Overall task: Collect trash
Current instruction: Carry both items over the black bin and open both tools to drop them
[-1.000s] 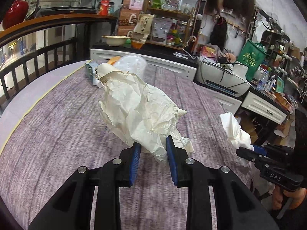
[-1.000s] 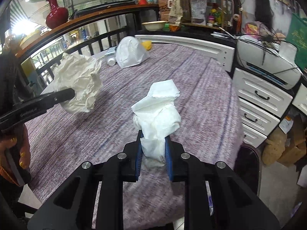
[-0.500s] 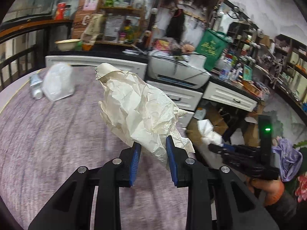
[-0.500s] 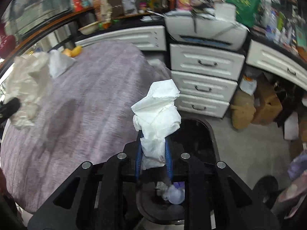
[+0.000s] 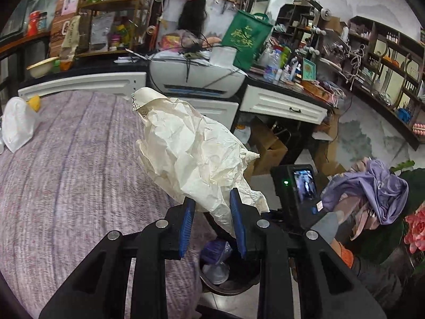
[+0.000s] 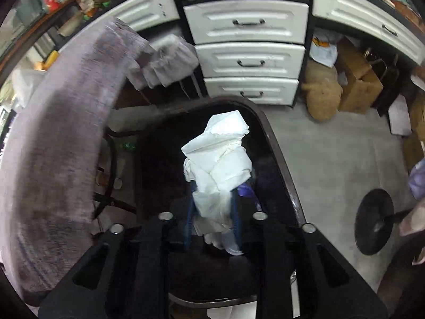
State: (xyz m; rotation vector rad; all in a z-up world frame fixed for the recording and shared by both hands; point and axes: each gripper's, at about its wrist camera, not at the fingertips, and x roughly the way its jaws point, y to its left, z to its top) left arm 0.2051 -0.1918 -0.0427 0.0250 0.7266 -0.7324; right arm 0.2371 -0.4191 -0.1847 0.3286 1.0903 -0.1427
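My left gripper [image 5: 211, 212] is shut on a big crumpled cream paper [image 5: 191, 151], held above the edge of the purple-clothed table [image 5: 66, 180] and over a dark trash bin [image 5: 233, 279] on the floor. The bin holds some trash. My right gripper [image 6: 212, 212] is shut on a crumpled white tissue [image 6: 219, 164] and points down into the black bin [image 6: 279, 143], right above its opening. The right gripper's body and its small screen show in the left wrist view [image 5: 300, 186], just right of the paper.
A white plastic bag [image 5: 16, 125] and a yellow item lie at the table's far left. White drawers [image 6: 247, 53] stand behind the bin. Cardboard boxes [image 6: 356, 79] and a sack sit on the floor to the right. A black stand base [image 6: 374, 220] is at the right.
Both grippers swung from over the table to its right edge. The right one tipped down over the bin with the tissue. The left followed with the cream paper.
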